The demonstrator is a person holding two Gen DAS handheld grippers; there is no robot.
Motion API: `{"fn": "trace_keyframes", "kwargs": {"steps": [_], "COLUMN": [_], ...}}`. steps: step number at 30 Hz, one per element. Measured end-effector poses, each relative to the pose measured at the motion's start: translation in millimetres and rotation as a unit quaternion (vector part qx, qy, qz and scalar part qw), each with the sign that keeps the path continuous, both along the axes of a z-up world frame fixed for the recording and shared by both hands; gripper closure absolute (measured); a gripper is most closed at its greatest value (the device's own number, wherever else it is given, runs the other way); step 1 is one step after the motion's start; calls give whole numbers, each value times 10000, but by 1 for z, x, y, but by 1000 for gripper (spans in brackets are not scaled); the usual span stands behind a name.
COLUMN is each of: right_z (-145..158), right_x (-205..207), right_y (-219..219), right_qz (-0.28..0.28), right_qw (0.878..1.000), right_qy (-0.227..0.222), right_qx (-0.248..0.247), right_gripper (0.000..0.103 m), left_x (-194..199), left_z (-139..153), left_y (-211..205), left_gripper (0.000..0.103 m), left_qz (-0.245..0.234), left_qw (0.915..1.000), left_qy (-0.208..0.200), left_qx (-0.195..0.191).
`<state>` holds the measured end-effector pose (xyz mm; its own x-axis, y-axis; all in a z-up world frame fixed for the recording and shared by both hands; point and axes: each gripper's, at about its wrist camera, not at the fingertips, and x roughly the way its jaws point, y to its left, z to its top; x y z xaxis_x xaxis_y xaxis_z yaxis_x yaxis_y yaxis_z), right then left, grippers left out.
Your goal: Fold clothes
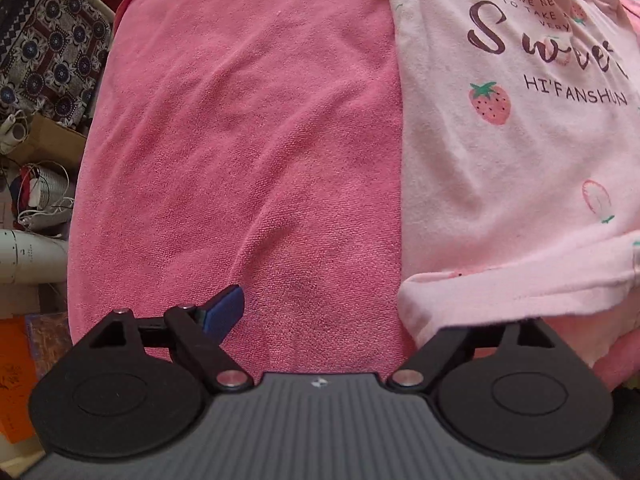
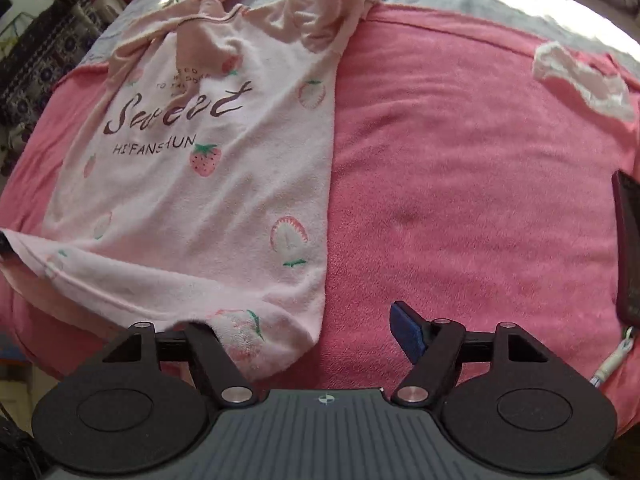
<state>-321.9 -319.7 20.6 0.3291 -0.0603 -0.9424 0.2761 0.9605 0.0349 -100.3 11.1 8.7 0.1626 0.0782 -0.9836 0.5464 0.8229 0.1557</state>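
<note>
Left wrist view: the left gripper [image 1: 320, 312] points down at a pink towel [image 1: 248, 140] that covers the surface. Its jaws stand wide apart. One blue pad [image 1: 224, 308] shows on the left finger; the right finger is hidden under the hem of a pale pink shirt [image 1: 512, 184], so I cannot tell whether that finger touches the cloth. Nothing lies between the jaws but bare towel. The shirt lies ahead and to the right of the jaws. On it, dark script reads "Sweet", cut off at the frame edge, with "HI'FANSHUN" in capitals below and small lines above of which only "WE NE", "TO TAKE" and "VERY" can be read. A printed strawberry [image 1: 490, 103] sits just left of the capitals. Far to the left, off the towel, are a patterned cloth [image 1: 48, 56], a cardboard box [image 1: 48, 140], tangled white cables [image 1: 40, 200] and a white tube [image 1: 28, 256].

Right wrist view: the right gripper [image 2: 316, 336] hangs over the same towel [image 2: 460, 200], jaws apart and empty. The blue pad [image 2: 406, 330] on the right finger is over bare towel; the left finger lies partly under the shirt's [image 2: 192, 184] lower corner. The shirt spreads ahead and left of the jaws, its sleeves bunched at the far end. "Sweet" and "HI'FANSHUN" read whole here; the small lines above are partly covered by a fold. Ahead and right lies a small white lacy piece [image 2: 580, 80]. At the far right edge lie a dark phone [image 2: 628, 240] and a white cable [image 2: 612, 364].
</note>
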Motion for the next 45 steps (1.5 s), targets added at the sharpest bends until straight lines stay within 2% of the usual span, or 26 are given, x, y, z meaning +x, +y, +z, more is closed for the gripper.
{"fn": "trace_keyframes", "kwargs": {"steps": [1, 3, 5, 7, 9, 12, 14, 17, 18, 19, 21, 23, 25, 28, 31, 32, 33, 34, 35, 36, 38, 39, 40, 42, 45], "right_z": [-1, -3, -8, -12, -20, -30, -35, -43, -46, -46, -40, -33, -26, -16, 1, 5, 8, 12, 17, 21, 46, 60, 60, 57, 16], "right_x": [-1, -4, -6, -7, -7, 1, 6, 3, 1, 0, -3, -11, -24, -41, -65, -68, -71, -69, -67, -65, -62, -62, -63, -65, -74], "right_y": [5, 3, -8, -23, -37, -35, -29, -21, -17, -13, -2, 10, 18, 15, -4, -7, -8, -4, 1, 6, 25, 34, 39, 49, 52], "right_qz": [204, 244, 0, -481, -1082, -1479, -1893, -2908, -3002, -2921, -2418, -1769, -1098, -870, -1275, -1360, -1362, -1300, -1232, -1163, -1032, -940, -831, -609, -565], "right_qw": [9995, 9994, 9996, 9940, 9746, 9459, 9301, 9033, 9013, 9095, 9452, 9777, 9924, 9904, 9896, 9885, 9888, 9895, 9900, 9905, 9856, 9808, 9794, 9768, 9841], "right_qy": [-63, -158, -140, -77, 82, 457, 625, 742, 678, 610, 526, 562, 546, 566, 205, 173, 154, 109, 62, 15, -336, -537, -505, -388, 359], "right_qx": [-239, -172, 225, 980, 1959, 2850, 3084, 3064, 3049, 2895, 2128, 979, -68, -911, -628, -636, -585, -629, -685, -740, -1300, -1622, -1767, -2018, -1646], "right_gripper": [32, 31, 31, 31, 27, 23, 19, 18, 18, 18, 20, 22, 24, 30, 33, 47, 56, 69, 78, 81, 84, 84, 84, 83, 84], "left_x": [-3, -8, -10, -12, -14, -18, -25, -32, -34, -36, -40, -45, -50, -58, -69, -72, -72, -73, -75, -76, -77, -75, -74, -76, -82], "left_z": [0, 2, 3, 3, 1, 0, 1, 4, 5, 6, 8, 10, 14, 21, 31, 34, 36, 41, 46, 51, 67, 71, 74, 61, 28], "left_y": [1, 3, 8, 13, 19, 23, 25, 29, 31, 34, 41, 48, 54, 63, 70, 73, 63, 61, 59, 53, 45, 45, 44, 50, 45], "left_gripper": [15, 15, 15, 15, 15, 14, 12, 12, 12, 12, 11, 10, 9, 9, 9, 9, 9, 9, 9, 9, 9, 9, 9, 9, 10], "left_qz": [-78, -120, -36, 51, 136, -33, -280, -500, -547, -620, -771, -938, -965, -974, -1152, -1212, -1314, -1440, -1567, -1660, -1754, -1729, -1703, -1730, -1935], "left_qw": [10000, 9999, 9999, 9998, 9995, 9993, 9986, 9972, 9967, 9960, 9944, 9924, 9916, 9906, 9871, 9858, 9836, 9801, 9759, 9703, 9581, 9568, 9558, 9612, 9659], "left_qy": [-35, -113, -102, -88, -34, -102, -239, -353, -380, -398, -433, -492, -561, -680, -909, -986, -1080, -1266, -1456, -1720, -2237, -2305, -2361, -2130, -1719], "left_qx": [33, -6, -87, -170, -269, -358, -374, -434, -463, -499, -571, -623, -649, -674, -636, -622, -597, -519, -437, -378, -348, -377, -405, -268, 85]}}
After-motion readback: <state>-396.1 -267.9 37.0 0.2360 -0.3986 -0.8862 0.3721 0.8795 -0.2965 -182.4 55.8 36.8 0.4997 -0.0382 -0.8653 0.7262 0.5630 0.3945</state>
